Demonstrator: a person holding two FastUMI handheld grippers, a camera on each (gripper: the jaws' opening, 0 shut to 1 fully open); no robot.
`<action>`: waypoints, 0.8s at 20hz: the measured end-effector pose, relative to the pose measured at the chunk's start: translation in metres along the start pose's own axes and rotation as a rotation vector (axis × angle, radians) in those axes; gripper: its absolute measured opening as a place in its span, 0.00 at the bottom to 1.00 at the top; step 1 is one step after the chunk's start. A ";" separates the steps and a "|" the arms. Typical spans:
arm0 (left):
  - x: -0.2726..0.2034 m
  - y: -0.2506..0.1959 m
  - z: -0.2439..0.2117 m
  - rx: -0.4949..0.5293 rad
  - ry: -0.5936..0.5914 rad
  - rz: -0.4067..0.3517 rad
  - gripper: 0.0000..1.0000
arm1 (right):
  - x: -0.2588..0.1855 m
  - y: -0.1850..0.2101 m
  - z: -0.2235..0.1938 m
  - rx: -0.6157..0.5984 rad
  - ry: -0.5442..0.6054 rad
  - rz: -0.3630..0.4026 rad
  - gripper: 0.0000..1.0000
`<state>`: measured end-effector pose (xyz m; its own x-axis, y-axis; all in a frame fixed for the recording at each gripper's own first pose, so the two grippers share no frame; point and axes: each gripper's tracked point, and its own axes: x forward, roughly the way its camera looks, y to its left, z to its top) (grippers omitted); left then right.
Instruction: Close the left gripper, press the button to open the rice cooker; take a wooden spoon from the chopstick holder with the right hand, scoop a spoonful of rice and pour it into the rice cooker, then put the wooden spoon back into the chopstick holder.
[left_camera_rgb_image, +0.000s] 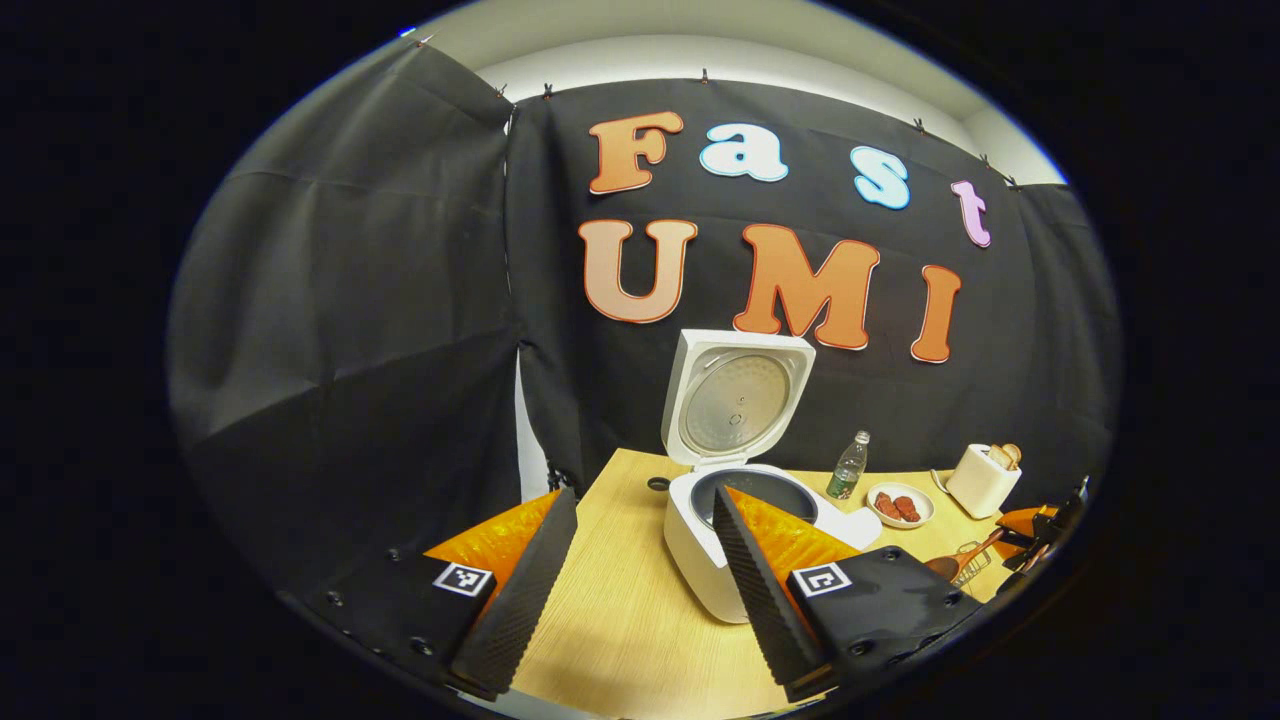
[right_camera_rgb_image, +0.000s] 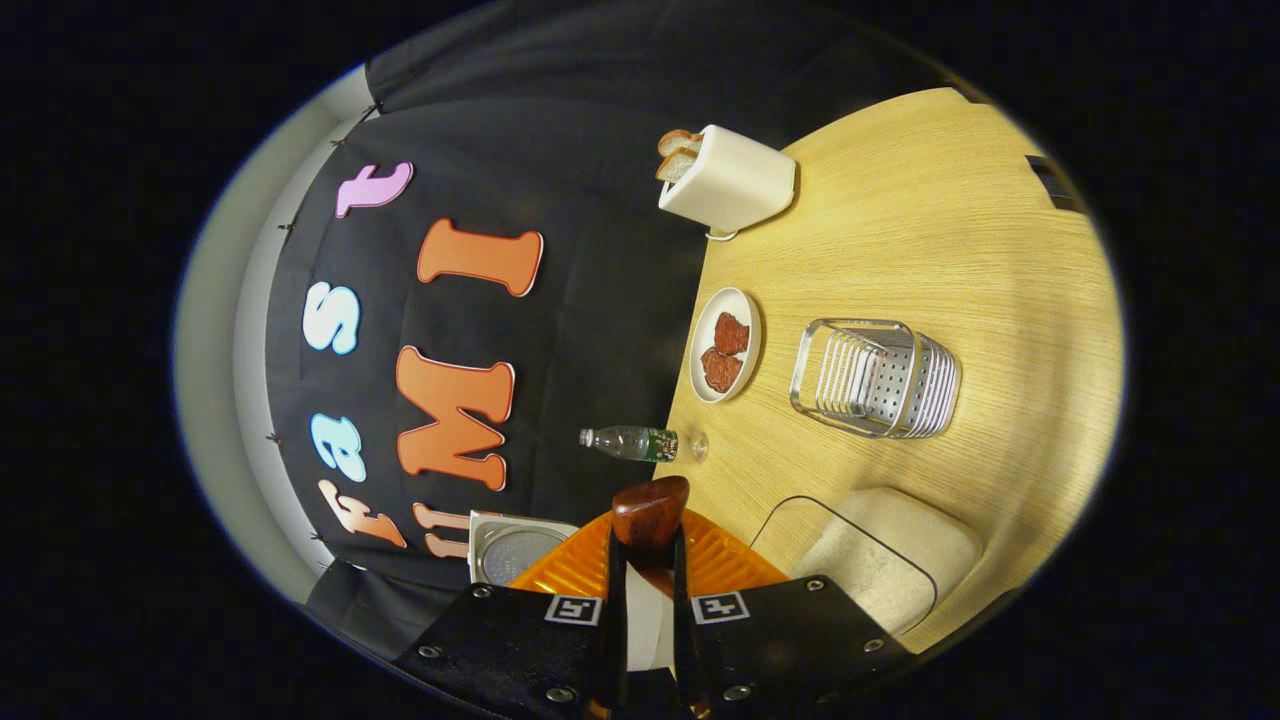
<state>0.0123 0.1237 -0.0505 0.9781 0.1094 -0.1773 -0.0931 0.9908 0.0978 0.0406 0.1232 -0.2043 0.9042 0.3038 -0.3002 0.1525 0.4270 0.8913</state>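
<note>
The white rice cooker (left_camera_rgb_image: 700, 540) stands on the wooden table with its lid (left_camera_rgb_image: 738, 400) raised and the dark pot showing. My left gripper (left_camera_rgb_image: 645, 495) is open just in front of it, nothing between its fingers. My right gripper (right_camera_rgb_image: 648, 538) is shut on the wooden spoon (right_camera_rgb_image: 650, 510), whose brown bowl sticks out past the fingertips. In the left gripper view the spoon (left_camera_rgb_image: 950, 566) hangs beside the metal chopstick holder (left_camera_rgb_image: 972, 578) at the far right. The holder (right_camera_rgb_image: 875, 378) stands apart from the spoon. A clear box of rice (right_camera_rgb_image: 870, 560) lies just right of my right gripper.
A white toaster (right_camera_rgb_image: 725, 180) with bread, a plate of red meat (right_camera_rgb_image: 725, 345) and a water bottle (right_camera_rgb_image: 630, 442) line the table's back edge. The cooker lid (right_camera_rgb_image: 515, 550) shows left of my right gripper. Bare table (right_camera_rgb_image: 950, 220) lies beyond the holder.
</note>
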 end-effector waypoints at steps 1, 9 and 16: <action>0.001 -0.001 0.001 0.008 -0.004 0.003 0.93 | -0.003 0.007 0.002 0.007 -0.003 0.006 0.18; 0.013 -0.023 0.000 0.001 -0.006 -0.048 0.92 | 0.019 0.082 0.003 0.042 0.008 0.099 0.18; 0.025 -0.020 0.004 -0.013 -0.010 -0.045 0.93 | 0.060 0.139 -0.021 0.035 0.047 0.168 0.18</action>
<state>0.0398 0.1067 -0.0530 0.9830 0.0638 -0.1719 -0.0511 0.9957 0.0772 0.1073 0.2182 -0.1054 0.8987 0.4079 -0.1610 0.0156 0.3372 0.9413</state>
